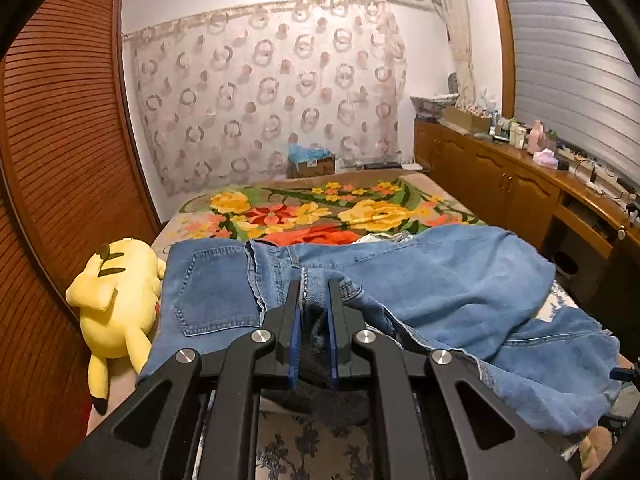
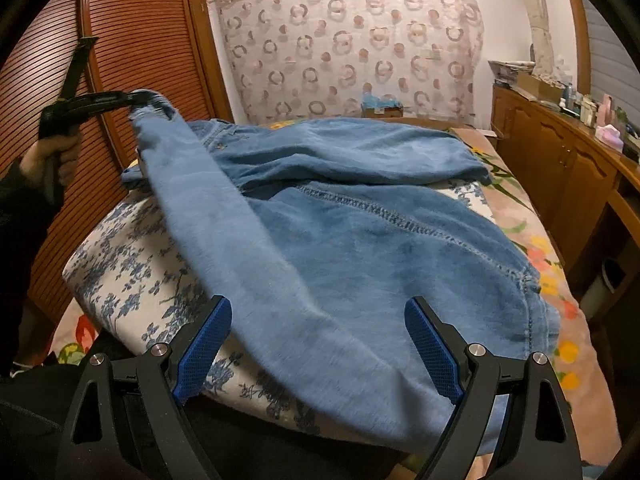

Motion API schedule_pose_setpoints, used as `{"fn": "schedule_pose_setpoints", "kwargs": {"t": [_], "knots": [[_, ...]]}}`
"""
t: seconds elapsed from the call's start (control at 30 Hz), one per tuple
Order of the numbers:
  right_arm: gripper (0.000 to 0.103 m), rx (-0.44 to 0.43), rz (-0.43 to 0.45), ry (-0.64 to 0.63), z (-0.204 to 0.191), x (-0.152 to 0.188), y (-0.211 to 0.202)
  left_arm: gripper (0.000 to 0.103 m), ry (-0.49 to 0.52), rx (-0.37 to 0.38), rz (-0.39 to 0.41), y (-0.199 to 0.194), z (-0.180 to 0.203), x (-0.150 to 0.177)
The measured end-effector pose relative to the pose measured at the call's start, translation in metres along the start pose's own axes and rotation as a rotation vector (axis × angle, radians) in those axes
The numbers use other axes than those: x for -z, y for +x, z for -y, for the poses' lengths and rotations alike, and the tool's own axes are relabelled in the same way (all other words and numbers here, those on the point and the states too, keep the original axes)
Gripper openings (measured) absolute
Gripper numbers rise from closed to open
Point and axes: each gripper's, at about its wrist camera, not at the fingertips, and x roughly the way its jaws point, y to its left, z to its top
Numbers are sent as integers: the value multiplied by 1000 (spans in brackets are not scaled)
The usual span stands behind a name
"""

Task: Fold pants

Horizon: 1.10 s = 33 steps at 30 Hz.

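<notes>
Blue denim pants [image 1: 440, 280] lie spread over the bed, waistband and back pocket to the left in the left wrist view. My left gripper [image 1: 314, 284] is shut on a hem or edge of the pants, with denim pinched between its blue pads. In the right wrist view the left gripper [image 2: 140, 100] holds one pant leg [image 2: 224, 216] lifted at the far left, so the leg stretches diagonally toward my right gripper [image 2: 320, 320]. The right gripper is open, its blue pads either side of the leg's near end, not closed on it.
A yellow plush toy [image 1: 116, 300] lies at the bed's left edge beside the pants. A louvred wooden wardrobe [image 1: 60, 140] stands on the left. A wooden cabinet [image 1: 500, 176] with clutter runs along the right. The bed has a floral blanket [image 1: 320, 212] and a blue-flowered pillow or cushion [image 2: 132, 272].
</notes>
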Motion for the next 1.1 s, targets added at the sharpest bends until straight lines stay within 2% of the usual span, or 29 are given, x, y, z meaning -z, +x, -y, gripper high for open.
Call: {"fn": "schedule_pose_setpoints", "kwargs": {"t": [0.07, 0.17, 0.3, 0.4, 0.67, 0.83, 1.1], "knots": [[76, -7, -19, -5, 2, 4, 5, 12, -1, -6, -11, 5, 2, 3], [70, -3, -50, -9, 7, 11, 12, 12, 0, -10, -22, 8, 5, 5], [69, 6, -80, -19, 12, 15, 17, 12, -1, -13, -35, 12, 5, 8], [58, 13, -110, -28, 16, 15, 23, 12, -8, -11, -33, 15, 4, 9], [10, 48, -99, -49, 20, 8, 31, 12, -14, -3, -45, 20, 5, 13], [6, 41, -80, -55, 23, -2, 33, 12, -40, 20, -34, 17, 4, 15], [5, 100, 42, -132, 25, -63, 27, 12, -45, 40, -8, 13, -2, 4]]}}
